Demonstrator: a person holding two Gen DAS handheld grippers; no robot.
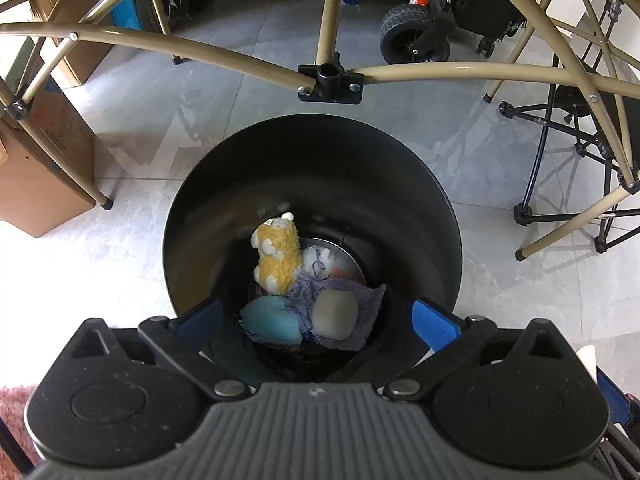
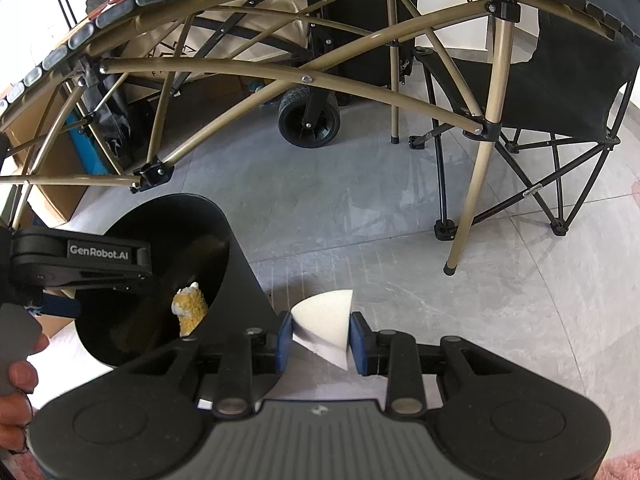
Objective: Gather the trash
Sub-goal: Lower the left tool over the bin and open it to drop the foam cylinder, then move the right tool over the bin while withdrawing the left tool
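My left gripper [image 1: 316, 316] hangs open right above the black round bin [image 1: 400, 184], with nothing between its blue pads. Inside the bin a yellow-and-white plush toy [image 1: 278, 258] leans against the wall. Below it lie a teal lump [image 1: 272, 320], a beige pad [image 1: 334, 314] on a purple-grey cloth [image 1: 370, 306], and a small white item [image 1: 320, 258]. In the right wrist view my right gripper [image 2: 322, 338] is shut on a white wedge-shaped piece [image 2: 326, 316], held over the floor just right of the bin [image 2: 168, 224]. The plush toy [image 2: 190, 310] shows inside the bin there too.
Tan metal legs and struts of a folding table [image 1: 200, 46] arch over the bin. A cardboard box [image 1: 36, 168] stands at the left and a wheeled cart [image 1: 412, 34] behind. A black folding chair [image 2: 560, 80] is at the right. A pink rug [image 1: 16, 412] borders the grey tiles.
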